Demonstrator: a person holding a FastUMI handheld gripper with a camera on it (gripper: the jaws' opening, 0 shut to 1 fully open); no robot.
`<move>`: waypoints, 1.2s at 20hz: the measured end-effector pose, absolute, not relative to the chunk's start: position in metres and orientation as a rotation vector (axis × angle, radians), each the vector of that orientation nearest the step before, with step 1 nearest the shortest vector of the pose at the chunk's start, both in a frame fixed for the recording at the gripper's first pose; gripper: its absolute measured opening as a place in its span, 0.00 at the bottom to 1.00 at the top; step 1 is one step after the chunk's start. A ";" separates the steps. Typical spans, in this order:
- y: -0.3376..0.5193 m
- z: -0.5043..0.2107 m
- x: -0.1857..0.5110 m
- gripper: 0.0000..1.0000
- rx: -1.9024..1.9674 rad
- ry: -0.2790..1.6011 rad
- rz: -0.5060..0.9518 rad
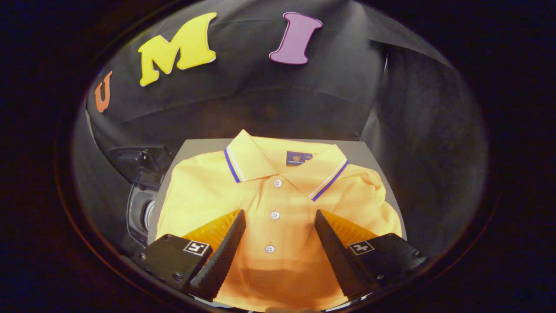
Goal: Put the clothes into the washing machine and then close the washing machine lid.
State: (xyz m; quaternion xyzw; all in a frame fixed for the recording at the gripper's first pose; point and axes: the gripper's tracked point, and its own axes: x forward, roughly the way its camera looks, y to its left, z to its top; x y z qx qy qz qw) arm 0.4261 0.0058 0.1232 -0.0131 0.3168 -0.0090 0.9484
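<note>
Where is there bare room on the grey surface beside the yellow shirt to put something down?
Little room. The yellow polo shirt covers most of the grey surface. Bare strips remain beyond the collar, at the far corners, and a thin edge along the right sleeve. The left side is crowded by the washing machine. The open gripper hovers over the button placket.

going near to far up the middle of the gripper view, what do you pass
open claw with its fingers spread over the shirt → bottom button → middle button → top button → collar → neck label → grey table edge → black cloth wall
</note>
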 end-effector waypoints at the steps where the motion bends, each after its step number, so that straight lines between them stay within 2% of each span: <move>1: 0.007 0.122 0.426 1.00 -0.011 0.656 -0.013; 8: 0.006 0.121 0.427 0.98 0.030 0.725 0.019; 10: 0.009 0.119 0.430 0.90 0.017 0.734 0.032; 16: 0.019 0.124 0.437 0.22 0.030 0.632 0.046; 19: 0.021 0.124 0.433 0.12 0.073 0.599 0.043; 24: 0.022 0.131 0.402 0.09 0.124 0.575 0.034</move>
